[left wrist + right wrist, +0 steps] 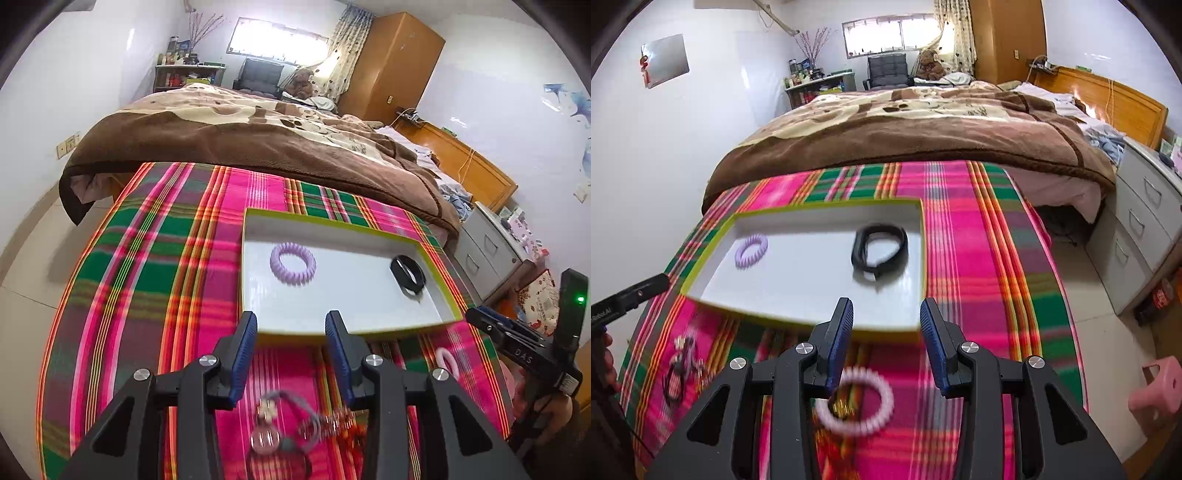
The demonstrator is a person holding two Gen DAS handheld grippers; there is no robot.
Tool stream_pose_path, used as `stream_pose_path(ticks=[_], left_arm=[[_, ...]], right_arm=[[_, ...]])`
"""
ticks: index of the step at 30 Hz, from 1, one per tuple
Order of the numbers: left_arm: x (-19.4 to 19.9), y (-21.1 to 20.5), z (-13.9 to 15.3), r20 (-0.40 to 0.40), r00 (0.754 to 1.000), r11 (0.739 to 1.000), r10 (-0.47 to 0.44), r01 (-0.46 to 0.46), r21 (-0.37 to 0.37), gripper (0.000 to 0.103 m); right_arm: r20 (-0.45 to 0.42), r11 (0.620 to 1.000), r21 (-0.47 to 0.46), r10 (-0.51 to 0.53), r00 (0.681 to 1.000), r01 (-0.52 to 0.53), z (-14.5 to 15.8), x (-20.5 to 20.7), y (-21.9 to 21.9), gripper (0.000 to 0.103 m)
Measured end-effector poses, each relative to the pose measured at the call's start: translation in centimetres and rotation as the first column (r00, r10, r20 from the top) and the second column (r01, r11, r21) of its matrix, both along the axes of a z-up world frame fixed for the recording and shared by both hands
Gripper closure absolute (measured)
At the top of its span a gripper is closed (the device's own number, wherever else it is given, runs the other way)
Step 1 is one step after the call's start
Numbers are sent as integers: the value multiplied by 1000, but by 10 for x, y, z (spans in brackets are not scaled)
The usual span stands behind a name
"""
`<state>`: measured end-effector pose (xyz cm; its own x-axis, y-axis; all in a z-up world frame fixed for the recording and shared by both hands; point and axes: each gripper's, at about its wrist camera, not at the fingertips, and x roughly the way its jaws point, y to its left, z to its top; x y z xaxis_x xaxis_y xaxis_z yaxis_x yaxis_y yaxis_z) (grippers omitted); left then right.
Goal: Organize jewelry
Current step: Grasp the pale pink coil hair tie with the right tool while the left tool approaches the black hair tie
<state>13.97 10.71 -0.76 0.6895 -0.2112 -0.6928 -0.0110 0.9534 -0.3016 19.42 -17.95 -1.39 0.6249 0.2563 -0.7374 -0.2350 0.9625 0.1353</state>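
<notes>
A white box with a lime rim (pixel 343 220) (pixel 820 206) lies on the plaid cloth. Inside it are a purple spiral hair tie (pixel 293 262) (pixel 751 251) and a black band (pixel 407 274) (pixel 880 252). My left gripper (pixel 291 325) is open and empty above the box's near edge, over a blurred pile of jewelry (pixel 295 424) (pixel 681 369). My right gripper (pixel 886 314) is open and empty, above a pink spiral hair tie (pixel 855 404) (pixel 447 360) on the cloth. The right gripper also shows at the right of the left wrist view (pixel 480 317).
The plaid cloth (pixel 155 266) (pixel 979 258) covers a table in front of a bed with a brown blanket (pixel 258 136). Grey drawers (pixel 1141 229) and a pink stool (pixel 1158 387) stand at the right.
</notes>
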Motion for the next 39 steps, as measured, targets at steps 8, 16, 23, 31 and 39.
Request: stream_pose_path(ticks=[8,16,23,31,39], left_arm=[[-44,10,-14,-14,999,998,45,-46,-35,52],[-75,16,-31,-58,997,998,53,-55,-43,52],[-91,27,-35,-85,993,995,83,-87,-47,52],[-95,25,-40,-110,992,998,62,-64,-14,52],[-87,10,-45,-124,992,999,25,-21,37,52]], right_arm=[[-39,999,34,2,999,-1,-17,-25,-16,64],[-81,1000,6,21,996,-20,-35,-32,-16,64],[-111,1000,-12,20,994,-21,-47,-32,-14,64],[-94,995,-103,6,996,-16,-46,-37,-4,85],[-85,992,-124,-11,996,0,-45,-40,-7,93]])
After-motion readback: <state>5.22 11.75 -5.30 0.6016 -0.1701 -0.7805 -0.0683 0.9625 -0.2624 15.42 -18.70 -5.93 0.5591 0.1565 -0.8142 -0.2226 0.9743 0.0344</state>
